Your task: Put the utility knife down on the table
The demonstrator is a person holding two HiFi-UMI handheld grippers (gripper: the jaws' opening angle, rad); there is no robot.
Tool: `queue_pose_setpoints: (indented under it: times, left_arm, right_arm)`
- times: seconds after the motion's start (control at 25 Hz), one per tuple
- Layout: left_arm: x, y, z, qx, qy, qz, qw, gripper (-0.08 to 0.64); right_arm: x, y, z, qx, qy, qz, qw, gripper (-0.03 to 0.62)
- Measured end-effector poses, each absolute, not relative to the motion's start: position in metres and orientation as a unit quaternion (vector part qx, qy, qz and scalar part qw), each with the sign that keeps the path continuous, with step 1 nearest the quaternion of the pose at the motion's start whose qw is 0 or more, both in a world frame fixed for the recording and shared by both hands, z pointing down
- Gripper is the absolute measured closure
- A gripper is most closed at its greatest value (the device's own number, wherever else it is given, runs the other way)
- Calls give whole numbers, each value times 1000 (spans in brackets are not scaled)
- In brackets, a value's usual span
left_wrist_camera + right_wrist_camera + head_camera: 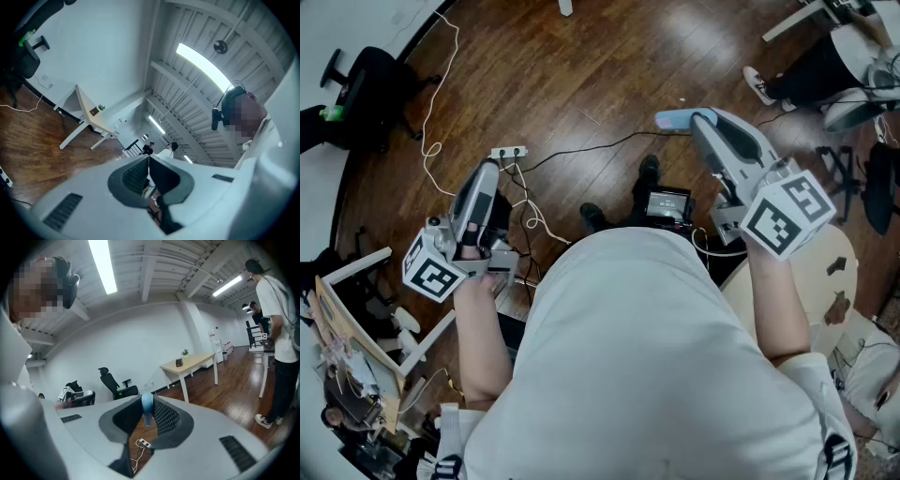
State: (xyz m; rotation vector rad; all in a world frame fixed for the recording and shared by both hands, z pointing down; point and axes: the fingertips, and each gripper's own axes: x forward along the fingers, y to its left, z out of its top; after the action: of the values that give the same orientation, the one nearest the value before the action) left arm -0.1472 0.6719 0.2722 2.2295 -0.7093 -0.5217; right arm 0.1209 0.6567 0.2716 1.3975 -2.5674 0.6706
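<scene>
The utility knife (672,119) is a light blue handle that sticks out to the left from the tip of my right gripper (701,118). In the right gripper view the knife (147,405) stands upright between the two dark pads, which press on it from both sides. My right gripper (147,412) is held up over the wooden floor, pointing slightly down. My left gripper (487,169) is raised at the left with its jaws together and nothing between them. In the left gripper view the left gripper (149,160) has its pads meeting in a thin line.
A white power strip (508,151) and cables lie on the wooden floor (581,84). A black device (667,202) sits in front of me. A round pale table (825,272) is at the right, a cluttered bench (347,347) at the left. A person (281,333) stands nearby.
</scene>
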Motion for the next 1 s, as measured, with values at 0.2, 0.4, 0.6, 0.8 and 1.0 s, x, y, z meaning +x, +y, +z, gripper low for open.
queue_pose_setpoints:
  times: [0.2, 0.4, 0.6, 0.8, 1.0]
  left_arm:
    - [-146, 669, 275, 869, -270, -199, 364, 557]
    - [-147, 671, 287, 870, -265, -183, 373, 557]
    - [-111, 660, 278, 877, -249, -169, 375, 557]
    - [-57, 631, 276, 885, -236, -165, 366, 557]
    - [-49, 609, 290, 886, -233, -150, 373, 557]
  right_arm:
    - [118, 654, 273, 469, -851, 223, 70, 523]
    - [114, 659, 285, 476, -845, 231, 77, 523]
    - [145, 652, 280, 483, -838, 241, 77, 523]
    - [193, 615, 287, 481, -841, 235, 69, 523]
    - [197, 580, 300, 482, -841, 236, 76, 523]
